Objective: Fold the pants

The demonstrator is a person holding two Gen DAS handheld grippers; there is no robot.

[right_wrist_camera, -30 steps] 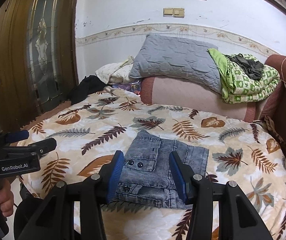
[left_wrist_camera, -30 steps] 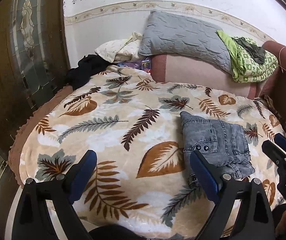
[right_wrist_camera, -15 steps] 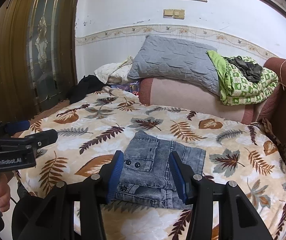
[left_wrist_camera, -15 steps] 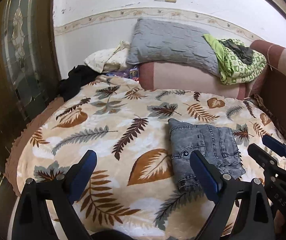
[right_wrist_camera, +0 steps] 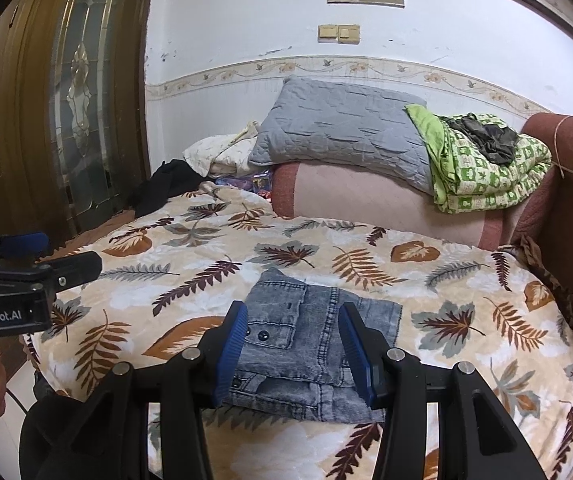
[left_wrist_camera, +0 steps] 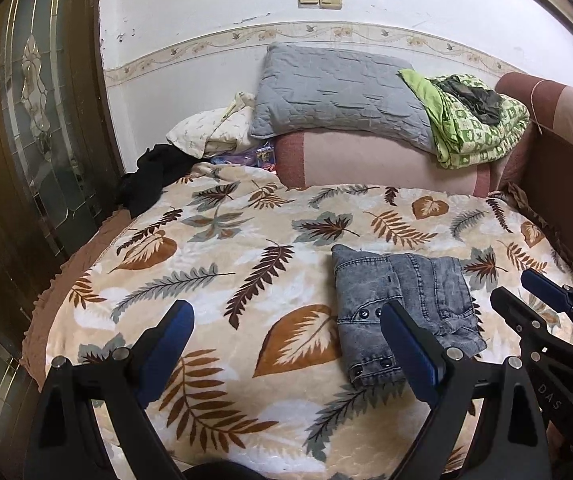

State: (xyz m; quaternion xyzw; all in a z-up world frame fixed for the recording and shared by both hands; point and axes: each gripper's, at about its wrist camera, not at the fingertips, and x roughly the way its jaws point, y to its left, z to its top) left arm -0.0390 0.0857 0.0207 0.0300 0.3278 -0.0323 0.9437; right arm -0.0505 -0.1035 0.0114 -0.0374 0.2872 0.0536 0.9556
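Pants [right_wrist_camera: 310, 344] are lying folded into a compact denim stack on the leaf-print blanket [left_wrist_camera: 214, 276], near edge, right of centre. Left gripper [left_wrist_camera: 286, 348] is hovering with jaws wide apart, empty; right gripper [right_wrist_camera: 292, 356] is hovering half-open, clamping nothing. Denim looks soft but thick, layers liable to slide; I'd be pinching all layers at a corner. The stack's near edge is sitting behind the fingers, so layer count is unclear.
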